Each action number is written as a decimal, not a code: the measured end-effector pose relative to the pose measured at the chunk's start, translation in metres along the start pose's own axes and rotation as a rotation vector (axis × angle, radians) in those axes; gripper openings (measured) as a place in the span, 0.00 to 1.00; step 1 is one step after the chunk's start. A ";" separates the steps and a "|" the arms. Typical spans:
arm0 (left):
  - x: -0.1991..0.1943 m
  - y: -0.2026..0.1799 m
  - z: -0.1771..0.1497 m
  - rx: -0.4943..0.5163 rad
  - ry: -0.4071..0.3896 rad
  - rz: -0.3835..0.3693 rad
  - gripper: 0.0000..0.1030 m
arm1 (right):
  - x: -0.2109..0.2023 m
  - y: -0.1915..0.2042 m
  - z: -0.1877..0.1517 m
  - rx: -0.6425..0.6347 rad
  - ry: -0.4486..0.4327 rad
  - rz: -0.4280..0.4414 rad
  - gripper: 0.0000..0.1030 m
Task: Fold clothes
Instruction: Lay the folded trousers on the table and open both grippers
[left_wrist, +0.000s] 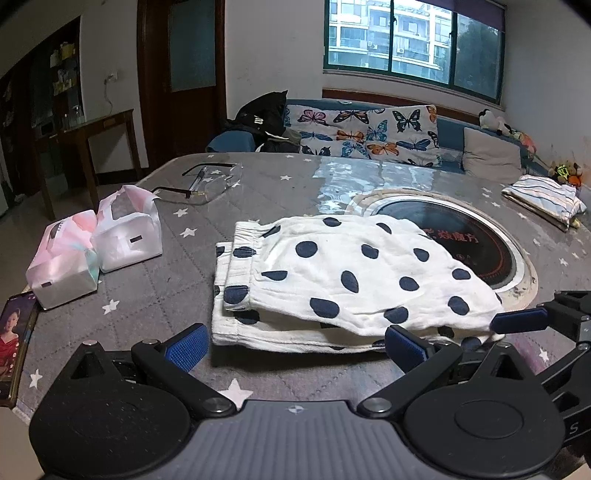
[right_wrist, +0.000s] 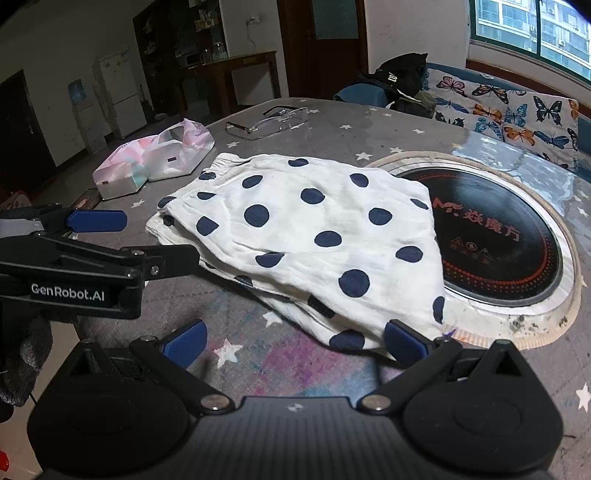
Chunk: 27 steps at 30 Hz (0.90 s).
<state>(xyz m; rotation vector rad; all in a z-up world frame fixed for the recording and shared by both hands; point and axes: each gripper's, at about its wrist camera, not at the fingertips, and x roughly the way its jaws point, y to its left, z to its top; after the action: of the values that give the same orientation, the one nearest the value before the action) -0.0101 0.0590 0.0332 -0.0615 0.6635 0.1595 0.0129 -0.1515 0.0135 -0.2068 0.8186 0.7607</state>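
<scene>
Item: one white garment with navy polka dots (left_wrist: 343, 280), folded into a layered stack, which lay on the grey star-print table cover (left_wrist: 147, 332) with its far right part overlapping the round black cooktop (left_wrist: 480, 236) set into the table. Your left gripper (left_wrist: 295, 341) stood with jaws wide apart, holding nothing, its blue pads (left_wrist: 188, 345) low over the cover just before the garment's near edge. Your right gripper (right_wrist: 295, 341) was likewise spread open and empty, its right pad touching or just over the garment's near corner; which, could not be told. Also present on your table: two soft tissue packs (left_wrist: 96, 251) to the left of the garment, clear safety glasses (left_wrist: 210, 184) beyond them, a phone (left_wrist: 14, 339) at the near left edge, and a folded striped cloth (left_wrist: 546, 199) at the far right. Behind the table: a butterfly-print cushion (left_wrist: 369, 133) on a blue sofa.
</scene>
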 end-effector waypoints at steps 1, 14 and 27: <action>0.000 -0.001 -0.001 0.005 -0.001 0.003 1.00 | 0.000 0.000 0.000 -0.002 0.002 0.000 1.00; -0.002 0.014 0.001 -0.002 -0.013 0.037 1.00 | 0.001 0.002 0.003 -0.019 -0.006 0.000 1.00; 0.025 0.070 0.014 -0.151 -0.018 0.114 1.00 | 0.032 0.026 0.027 -0.119 -0.035 0.135 1.00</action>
<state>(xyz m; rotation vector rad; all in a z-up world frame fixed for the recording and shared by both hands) 0.0061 0.1332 0.0283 -0.1668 0.6364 0.3199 0.0252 -0.1040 0.0111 -0.2458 0.7606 0.9385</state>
